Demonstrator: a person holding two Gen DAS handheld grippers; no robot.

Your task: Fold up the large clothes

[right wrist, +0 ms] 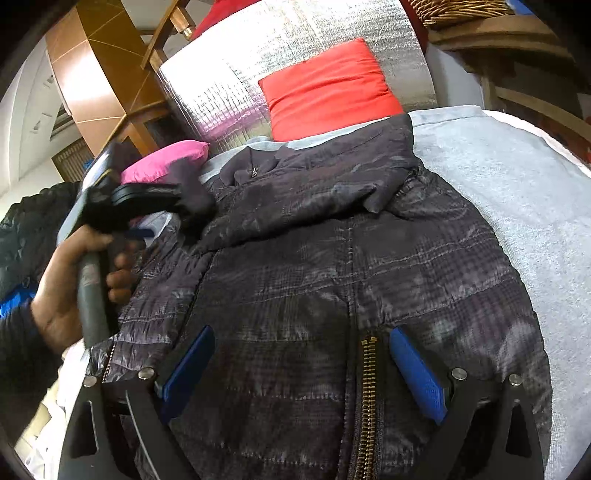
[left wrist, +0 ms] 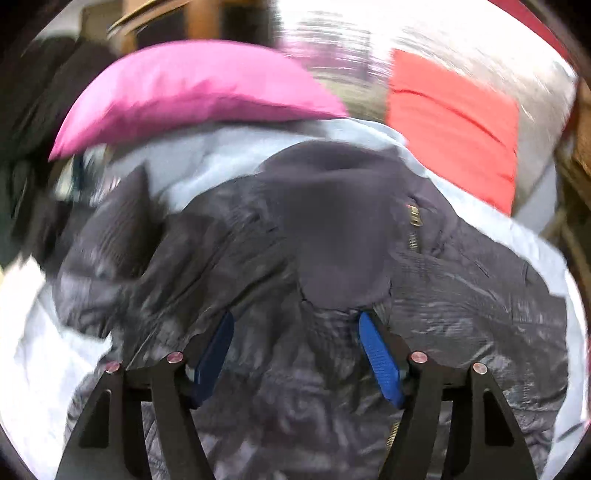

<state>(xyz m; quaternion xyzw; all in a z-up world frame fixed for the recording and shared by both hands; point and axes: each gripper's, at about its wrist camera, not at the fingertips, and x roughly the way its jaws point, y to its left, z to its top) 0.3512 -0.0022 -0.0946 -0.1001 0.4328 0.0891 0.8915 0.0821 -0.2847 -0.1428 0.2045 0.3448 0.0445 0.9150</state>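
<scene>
A dark quilted jacket [right wrist: 314,258] lies front up on a pale bed cover [right wrist: 498,177], with one sleeve [right wrist: 314,177] folded across its chest. My right gripper [right wrist: 302,329] is open over the jacket's lower front, and the brass zipper [right wrist: 367,387] runs between its blue pads. A hand [right wrist: 62,288] holds my left gripper [right wrist: 181,201] at the jacket's left shoulder, where a dark flap of cloth stands at its tips. The blurred left wrist view shows the left gripper [left wrist: 295,315] open over the jacket [left wrist: 461,295]. A smooth dark patch [left wrist: 332,229] reaches down between the fingertips, and the pads stand apart from it.
A pink pillow [right wrist: 166,162] and a red pillow [right wrist: 328,85] lean at the head of the bed against a silver quilted panel [right wrist: 240,81]. A black garment [right wrist: 22,229] is heaped at the left. Wooden furniture [right wrist: 99,62] and a wicker basket [right wrist: 458,11] stand behind.
</scene>
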